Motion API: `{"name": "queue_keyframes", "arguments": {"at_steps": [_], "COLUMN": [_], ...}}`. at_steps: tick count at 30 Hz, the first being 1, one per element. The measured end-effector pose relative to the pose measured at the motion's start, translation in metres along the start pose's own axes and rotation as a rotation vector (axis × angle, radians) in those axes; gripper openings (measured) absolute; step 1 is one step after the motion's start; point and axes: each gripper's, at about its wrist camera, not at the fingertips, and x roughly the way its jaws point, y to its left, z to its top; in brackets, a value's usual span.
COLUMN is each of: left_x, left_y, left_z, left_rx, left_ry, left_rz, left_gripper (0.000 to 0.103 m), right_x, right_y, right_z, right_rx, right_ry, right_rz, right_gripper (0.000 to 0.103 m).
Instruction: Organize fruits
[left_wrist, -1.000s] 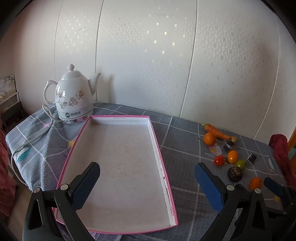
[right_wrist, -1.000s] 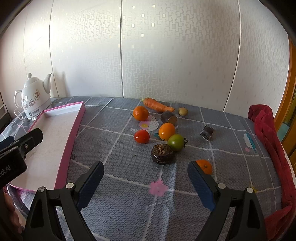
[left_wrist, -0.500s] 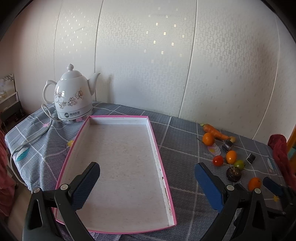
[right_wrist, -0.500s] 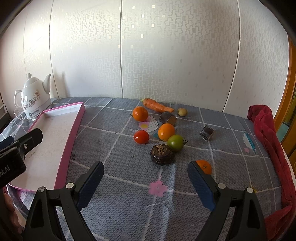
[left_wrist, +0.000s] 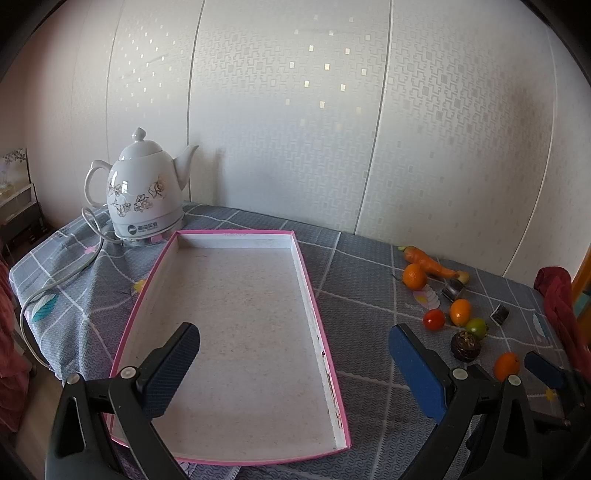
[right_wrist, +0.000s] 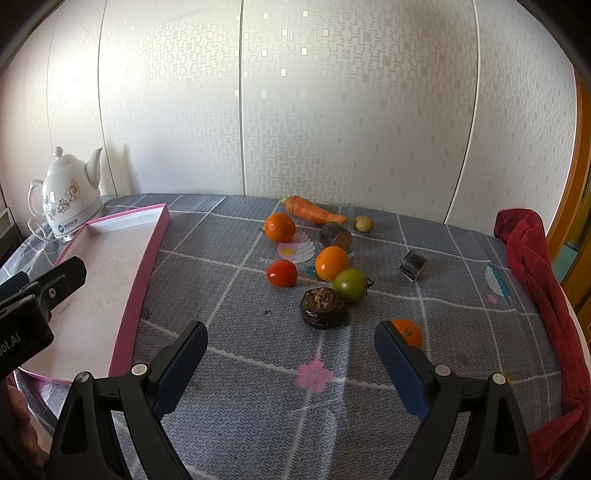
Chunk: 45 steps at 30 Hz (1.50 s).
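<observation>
A pink-rimmed empty tray (left_wrist: 303, 273) lies on the grey checked cloth; it also shows in the right wrist view (right_wrist: 147, 247). Fruits lie in a loose group to its right: a carrot (right_wrist: 314, 211), three oranges (right_wrist: 279, 226) (right_wrist: 331, 263) (right_wrist: 408, 331), a red tomato (right_wrist: 282, 273), a green tomato (right_wrist: 350, 284) and a dark mangosteen (right_wrist: 323, 308). My left gripper (left_wrist: 293, 363) is open and empty above the tray's near half. My right gripper (right_wrist: 291, 356) is open and empty just short of the mangosteen.
A white electric kettle (left_wrist: 142, 194) with its cord stands behind the tray at the back left. Two small dark cylinders (right_wrist: 335, 236) (right_wrist: 413, 265) and a small yellowish fruit (right_wrist: 364, 223) lie among the fruits. A red cloth (right_wrist: 532, 266) hangs over the table's right edge.
The left wrist view has shifted slightly, so the fruits sit a little further left and lower. The right gripper has barely moved.
</observation>
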Motion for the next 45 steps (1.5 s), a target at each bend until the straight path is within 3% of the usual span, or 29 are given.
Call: {"name": "queue_keyframes", "arguments": {"at_steps": [10, 14, 16, 21, 23, 28, 30, 37, 45], "left_x": [-0.003, -0.006, -0.006, -0.004, 0.003, 0.026, 0.034, 0.055, 0.081], "left_y": [-0.009, -0.023, -0.034, -0.062, -0.072, -0.100, -0.108, -0.136, -0.149], "left_z": [0.000, -0.001, -0.002, -0.002, -0.002, -0.005, -0.007, -0.012, -0.013], "left_rx": [0.038, 0.080, 0.103, 0.166, 0.182, 0.201, 0.199, 0.219, 0.208], "left_ry": [-0.012, -0.014, -0.004, 0.015, 0.056, 0.153, 0.188, 0.232, 0.290], "left_rz": [-0.022, -0.074, -0.116, -0.182, -0.230, -0.322, -0.346, -0.392, -0.434], "left_gripper": [0.103, 0.103, 0.102, 0.085, 0.075, 0.070, 0.062, 0.059, 0.055], "right_x": [0.004, 0.011, 0.015, 0.022, 0.023, 0.023, 0.025, 0.039, 0.044], "right_y": [-0.020, -0.041, -0.056, -0.088, -0.094, -0.111, -0.115, -0.110, -0.096], "right_z": [0.000, -0.004, -0.008, -0.016, -0.018, -0.017, -0.017, -0.015, -0.011], "right_rx": [0.063, 0.116, 0.169, 0.260, 0.272, 0.311, 0.324, 0.308, 0.194], "right_ry": [0.017, 0.052, 0.079, 0.120, 0.122, 0.115, 0.126, 0.172, 0.173], "right_rz": [0.012, 0.004, 0.021, 0.016, 0.002, -0.014, -0.007, 0.021, -0.029], "right_gripper": [0.091, 0.077, 0.057, 0.044, 0.044, 0.044, 0.044, 0.044, 0.038]}}
